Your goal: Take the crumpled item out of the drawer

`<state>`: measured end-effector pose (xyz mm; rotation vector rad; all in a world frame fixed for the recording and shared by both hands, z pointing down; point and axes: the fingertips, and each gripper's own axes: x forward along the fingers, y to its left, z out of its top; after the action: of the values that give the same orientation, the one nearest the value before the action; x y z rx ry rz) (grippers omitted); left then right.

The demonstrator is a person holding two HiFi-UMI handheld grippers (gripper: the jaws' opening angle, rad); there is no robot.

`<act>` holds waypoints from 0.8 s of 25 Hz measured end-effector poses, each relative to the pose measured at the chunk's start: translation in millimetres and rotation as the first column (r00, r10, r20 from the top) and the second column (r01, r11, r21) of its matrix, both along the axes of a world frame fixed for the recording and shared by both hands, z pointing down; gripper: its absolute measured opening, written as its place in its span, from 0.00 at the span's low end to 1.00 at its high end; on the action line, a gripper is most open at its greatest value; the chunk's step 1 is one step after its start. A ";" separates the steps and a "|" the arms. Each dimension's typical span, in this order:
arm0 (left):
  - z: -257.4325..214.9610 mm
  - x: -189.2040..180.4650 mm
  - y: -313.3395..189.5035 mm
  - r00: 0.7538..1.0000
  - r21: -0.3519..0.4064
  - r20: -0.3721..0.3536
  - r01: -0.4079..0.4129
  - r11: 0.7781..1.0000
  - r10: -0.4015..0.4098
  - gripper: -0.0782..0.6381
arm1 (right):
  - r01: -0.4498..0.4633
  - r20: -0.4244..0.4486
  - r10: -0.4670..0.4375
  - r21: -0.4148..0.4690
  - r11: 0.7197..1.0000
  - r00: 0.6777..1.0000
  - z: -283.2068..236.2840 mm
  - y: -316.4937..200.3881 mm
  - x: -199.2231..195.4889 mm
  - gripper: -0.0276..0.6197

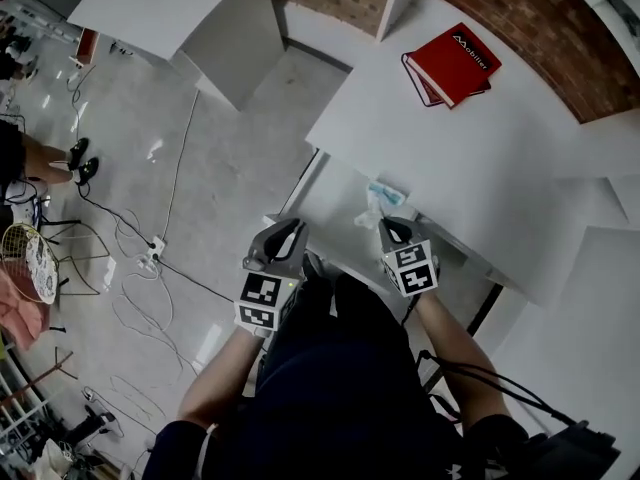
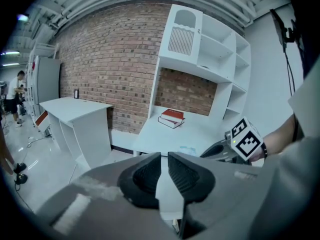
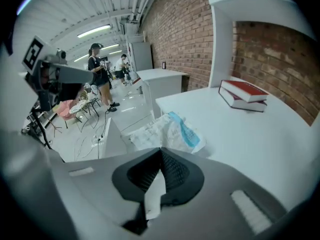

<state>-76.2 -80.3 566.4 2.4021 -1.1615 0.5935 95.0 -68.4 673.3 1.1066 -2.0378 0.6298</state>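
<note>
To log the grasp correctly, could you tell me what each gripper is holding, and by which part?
The right gripper pinches the crumpled packet by its near edge; the left gripper holds nothing.

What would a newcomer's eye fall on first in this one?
The red books stacked on the white desk below the brick wall stand out most. Next comes the crumpled white-and-blue packet by the desk's front edge, pinched at the tips of the right gripper, whose fingers are shut on it.

Red book (image 1: 452,63), white cover lettering, unreadable
</note>
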 end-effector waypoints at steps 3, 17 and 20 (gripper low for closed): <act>-5.4 0.6 0.3 1.000 0.007 -0.006 -0.001 1.000 0.001 0.18 | -0.033 0.021 0.032 0.045 0.998 0.999 -26.7 -5.2 10.6 0.05; -25.5 -11.0 2.6 0.998 0.037 -0.045 0.047 0.998 -0.045 0.18 | -0.079 0.015 0.077 0.141 0.987 0.997 -84.4 -51.7 42.8 0.05; -25.3 -22.0 2.9 0.995 0.025 -0.050 0.082 0.996 -0.081 0.18 | -0.078 -0.003 0.079 0.140 0.987 0.997 -88.2 -67.3 51.8 0.05</act>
<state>-98.2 -77.4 541.1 2.3656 -1.2475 0.4932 146.8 -135.7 585.1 1.2739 -2.0652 0.5260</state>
